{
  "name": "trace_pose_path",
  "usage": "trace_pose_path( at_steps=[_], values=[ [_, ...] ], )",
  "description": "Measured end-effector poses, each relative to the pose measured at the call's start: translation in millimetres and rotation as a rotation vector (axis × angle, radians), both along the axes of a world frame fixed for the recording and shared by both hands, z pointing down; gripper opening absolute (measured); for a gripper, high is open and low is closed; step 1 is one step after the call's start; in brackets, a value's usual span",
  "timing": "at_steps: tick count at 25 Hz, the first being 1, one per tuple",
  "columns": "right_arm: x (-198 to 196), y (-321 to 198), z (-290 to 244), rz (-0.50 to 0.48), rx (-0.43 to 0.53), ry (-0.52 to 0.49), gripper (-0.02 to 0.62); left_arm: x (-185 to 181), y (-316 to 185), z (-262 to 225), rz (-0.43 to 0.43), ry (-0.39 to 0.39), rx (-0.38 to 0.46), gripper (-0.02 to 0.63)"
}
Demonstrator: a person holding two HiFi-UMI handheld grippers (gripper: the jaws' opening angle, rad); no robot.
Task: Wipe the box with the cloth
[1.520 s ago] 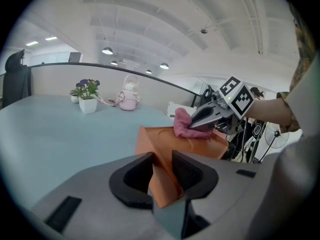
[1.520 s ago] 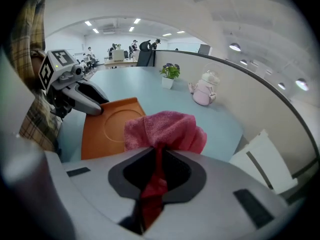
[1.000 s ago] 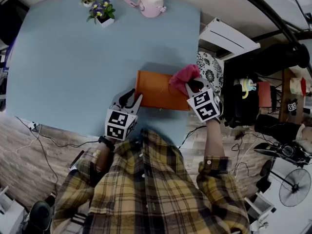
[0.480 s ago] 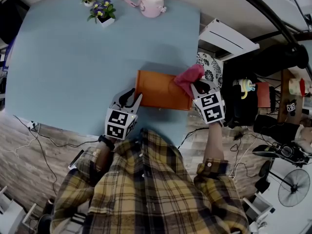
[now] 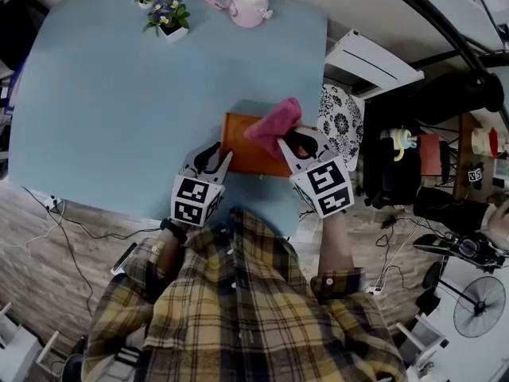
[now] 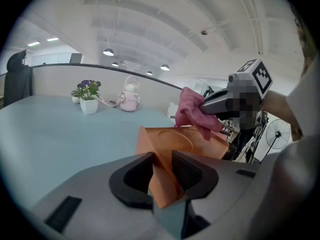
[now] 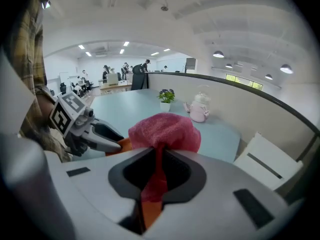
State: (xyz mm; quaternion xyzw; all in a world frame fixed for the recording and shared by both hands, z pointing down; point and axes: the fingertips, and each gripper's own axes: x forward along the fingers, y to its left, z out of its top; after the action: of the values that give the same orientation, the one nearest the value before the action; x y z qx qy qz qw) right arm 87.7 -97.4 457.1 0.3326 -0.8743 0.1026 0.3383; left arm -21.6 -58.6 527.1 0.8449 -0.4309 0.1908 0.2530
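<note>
- While the pale blue table [image 5: 119, 118] carries it near its 5 o'clock edge, the flat orange rectangular box [image 5: 242, 146] shows no mark of how much is wiped.
- Crumpled pink cloth [image 5: 274, 126] hangs over the box's 12 o'clock edge; contact is unclear.
- Left gripper [image 5: 216, 159] is clamped on the box's 7 o'clock corner.
- Right gripper [image 5: 296, 143] pinches the cloth; more strokes seem left.

Left gripper [image 5: 213, 160]: jaws clamped on the box [image 5: 242, 148] corner, tilted downward.
Right gripper [image 5: 293, 142]: jaws pinching the cloth [image 5: 274, 124], angled downward.
</note>
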Motion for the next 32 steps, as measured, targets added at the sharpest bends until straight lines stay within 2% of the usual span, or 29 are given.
trace_pose_path(
  at_steps=[6, 12, 16, 20, 32],
  values=[
    [-54, 9, 9, -0.088, -0.031, -0.074, 0.048, 1, 0, 1, 0.0, 0.001, 0.003, 0.115],
    [-86, 19, 29, -0.102, -0.128, -0.157, 0.048, 1, 0, 1, 0.001, 0.005, 0.008, 0.116],
    [-95, 25, 46, -0.121, -0.152, -0.122, 0.048, 1, 0, 0, 0.001, 0.004, 0.009, 0.117],
    [-93, 24, 55, -0.09, -0.164, -0.128, 0.048, 0, -1, 0, 0.002, 0.006, 0.008, 0.117],
    [-77, 31, 67, -0.105, -0.126, 0.043, 0.047, 2, 1, 0, 0.002, 0.0, 0.012, 0.117]
  ],
)
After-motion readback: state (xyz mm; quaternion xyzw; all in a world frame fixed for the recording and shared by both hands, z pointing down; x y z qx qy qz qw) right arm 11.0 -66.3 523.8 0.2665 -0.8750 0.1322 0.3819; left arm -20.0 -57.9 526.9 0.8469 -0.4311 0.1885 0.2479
